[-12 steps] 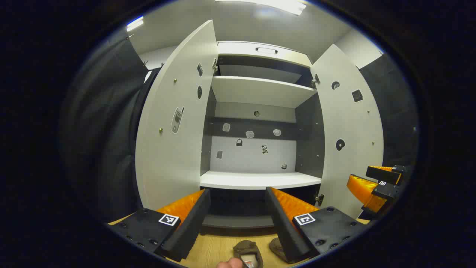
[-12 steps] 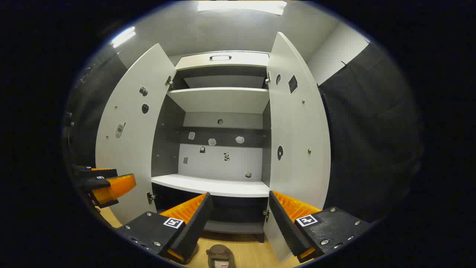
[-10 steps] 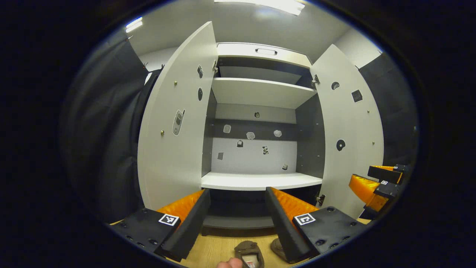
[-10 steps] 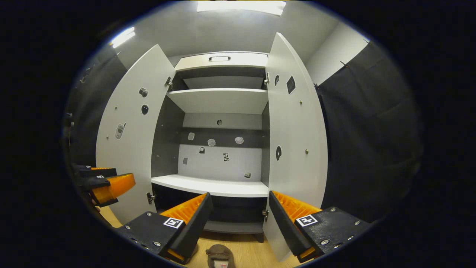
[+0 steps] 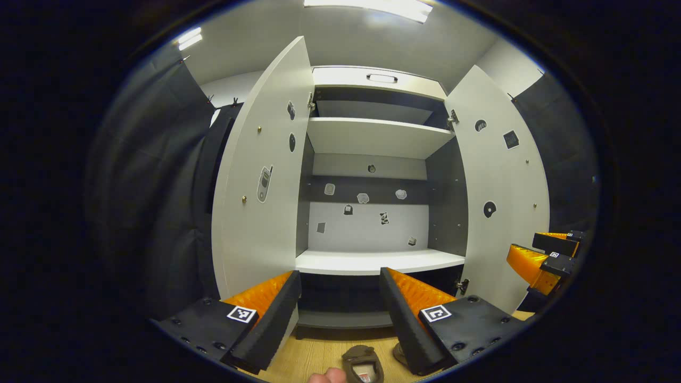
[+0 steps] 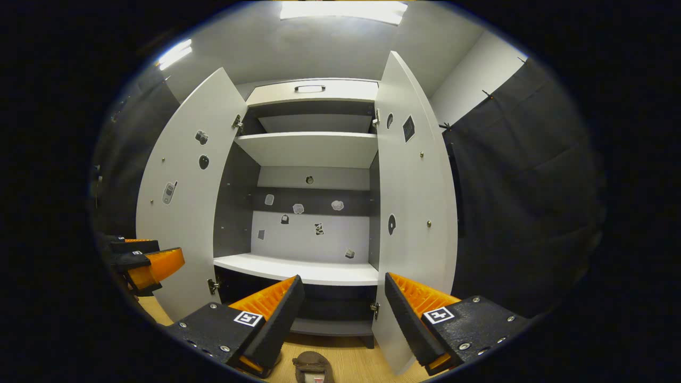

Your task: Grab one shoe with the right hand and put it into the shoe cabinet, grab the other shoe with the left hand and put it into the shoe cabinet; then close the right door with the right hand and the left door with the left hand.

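Currently the first grab is pending: both shoes [image 5: 363, 364] lie on the floor at 6 o'clock below the open shoe cabinet [image 5: 372, 260], so the right gripper [image 6: 340, 314], wide open and empty like the left gripper [image 5: 340, 308], must descend onto one.

Shoe cabinet [image 5: 372, 260] straight ahead, left door [image 5: 260, 181] and right door [image 5: 503, 191] swung open either side; shelves inside stacked one above another. Two shoes [image 5: 363, 364] on floor [image 5: 303, 359] before cabinet, side by side, below the gripper fingers
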The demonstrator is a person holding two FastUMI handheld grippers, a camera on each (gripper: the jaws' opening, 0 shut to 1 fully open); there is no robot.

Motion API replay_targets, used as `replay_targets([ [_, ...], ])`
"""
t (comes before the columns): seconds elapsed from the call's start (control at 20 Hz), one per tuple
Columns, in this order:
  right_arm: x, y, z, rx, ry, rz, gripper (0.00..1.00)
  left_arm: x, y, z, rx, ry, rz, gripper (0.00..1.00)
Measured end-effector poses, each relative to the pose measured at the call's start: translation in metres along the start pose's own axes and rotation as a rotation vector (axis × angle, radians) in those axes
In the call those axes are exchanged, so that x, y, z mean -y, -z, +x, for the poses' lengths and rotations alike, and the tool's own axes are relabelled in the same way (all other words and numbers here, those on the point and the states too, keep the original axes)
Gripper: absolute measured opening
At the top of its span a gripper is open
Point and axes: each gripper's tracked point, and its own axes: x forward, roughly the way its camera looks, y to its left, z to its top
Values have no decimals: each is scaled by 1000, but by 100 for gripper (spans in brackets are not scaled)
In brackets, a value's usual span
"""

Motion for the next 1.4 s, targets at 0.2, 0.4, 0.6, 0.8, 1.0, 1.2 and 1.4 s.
replay_targets([
  [0.2,0,1,-1,-4,1,-2,94,0,-1,-2,-2,2,-5,96],
  [0.4,-1,-5,-1,5,-4,-1,94,-3,-5,-5,5,-2,8,96],
  [0.6,1,-32,7,76,-19,2,94,-9,-11,-8,21,-16,18,96],
  [0.8,-1,-25,19,64,-38,-20,94,-16,-11,-9,14,-38,5,96],
  [1.0,-10,45,31,-87,-70,-51,94,-23,-12,-14,16,-59,1,94],
  [1.2,-17,154,29,-316,-105,-99,94,-26,-11,-18,11,-68,-3,96],
  [1.4,-22,252,5,-540,-156,-118,94,-30,-9,-21,5,-77,-11,96],
])
